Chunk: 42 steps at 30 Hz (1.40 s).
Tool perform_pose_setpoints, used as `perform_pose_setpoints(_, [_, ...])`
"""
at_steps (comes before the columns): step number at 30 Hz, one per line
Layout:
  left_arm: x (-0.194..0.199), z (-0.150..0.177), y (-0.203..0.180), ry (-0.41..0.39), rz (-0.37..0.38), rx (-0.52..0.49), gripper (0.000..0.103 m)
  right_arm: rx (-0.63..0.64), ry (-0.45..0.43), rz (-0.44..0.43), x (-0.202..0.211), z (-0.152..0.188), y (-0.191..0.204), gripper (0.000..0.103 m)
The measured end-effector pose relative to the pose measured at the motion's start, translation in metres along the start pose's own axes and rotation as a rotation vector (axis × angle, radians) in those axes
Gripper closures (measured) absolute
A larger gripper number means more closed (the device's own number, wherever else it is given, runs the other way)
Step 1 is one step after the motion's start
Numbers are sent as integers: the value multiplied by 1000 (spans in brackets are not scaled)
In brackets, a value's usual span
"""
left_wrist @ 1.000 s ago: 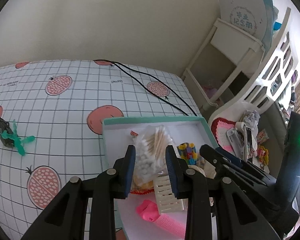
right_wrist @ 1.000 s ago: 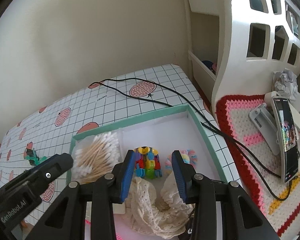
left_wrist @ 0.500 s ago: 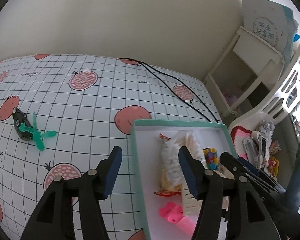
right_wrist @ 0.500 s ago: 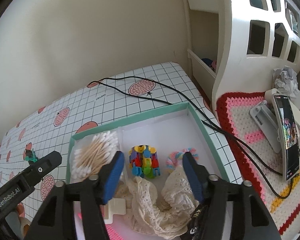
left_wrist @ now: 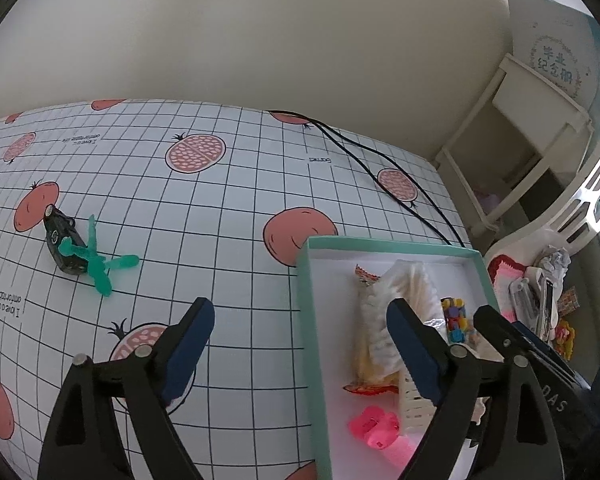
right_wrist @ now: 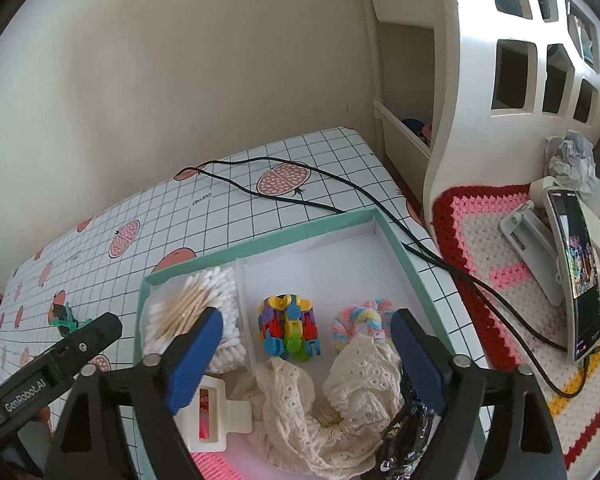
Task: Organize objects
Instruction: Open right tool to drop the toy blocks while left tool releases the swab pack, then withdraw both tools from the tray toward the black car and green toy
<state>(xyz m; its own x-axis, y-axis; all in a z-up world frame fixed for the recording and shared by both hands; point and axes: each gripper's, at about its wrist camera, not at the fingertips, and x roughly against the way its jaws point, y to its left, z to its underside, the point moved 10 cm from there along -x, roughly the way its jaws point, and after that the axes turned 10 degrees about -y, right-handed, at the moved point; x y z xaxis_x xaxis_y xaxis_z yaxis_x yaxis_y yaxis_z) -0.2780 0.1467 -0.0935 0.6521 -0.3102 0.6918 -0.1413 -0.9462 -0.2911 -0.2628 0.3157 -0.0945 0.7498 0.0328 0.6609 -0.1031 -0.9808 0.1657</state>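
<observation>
A counter [left_wrist: 228, 208] covered in a white grid-pattern cloth printed with red fruit stands against a plain cream wall, with a white shelving unit [right_wrist: 500, 64] at its right end and a black cable [right_wrist: 300, 196] trailing across the cloth. A teal-rimmed white box [right_wrist: 260, 242] sits near the counter's right side. Inside it lie a bag of cotton swabs [right_wrist: 196, 312] in the left compartment, their sticks running roughly from the near left to the far right, a multicoloured block toy [right_wrist: 290, 330], a pastel hair tie [right_wrist: 360, 320] and a cream lace cloth [right_wrist: 340, 400]. A pink item [left_wrist: 374, 428] lies at the near end of the box.

Well to the left of the box, a small dark toy car [left_wrist: 62, 246] rests on the cloth, touching a green plastic piece [left_wrist: 96, 260]; the car's long axis runs from far left to near right.

The left tongs [left_wrist: 300, 356] hang spread wide above the box's left rim, holding nothing. The right tongs [right_wrist: 306, 364] are likewise wide apart and empty above the box's contents. Beside the counter, a phone [right_wrist: 576, 276] leans on a stand over a crocheted mat [right_wrist: 500, 256].
</observation>
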Motion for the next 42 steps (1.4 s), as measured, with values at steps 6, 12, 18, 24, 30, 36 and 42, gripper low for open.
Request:
perform_pose_setpoints(6, [-1,0,4,-5,-19,-7,14,-6,-5,8,0,0,-2,12])
perform_pose_setpoints(12, [-1,0,7,-8,-31,-13,1,-17,-5,11,0,0,-3,11])
perform_pose_setpoints(18, [-1,-2,8,-19,-50,-25,1,-17,-11,10,1,-1,-2,1])
perform_pose_setpoints(24, [-1,-3,12,-21,-61,-22,1,-19,-14,17,1,-2,-3,0])
perform_pose_setpoints(30, [0,-3,12,-27,-65,-20,1,-21,-15,19,1,-2,-4,0])
perform_pose_setpoints(36, [0,-2,12,-24,-65,-22,1,-19,-16,18,1,-2,-3,0])
perform_pose_setpoints(42, [2,-5,14,-35,-52,-20,0,-10,-22,19,3,-4,2,0])
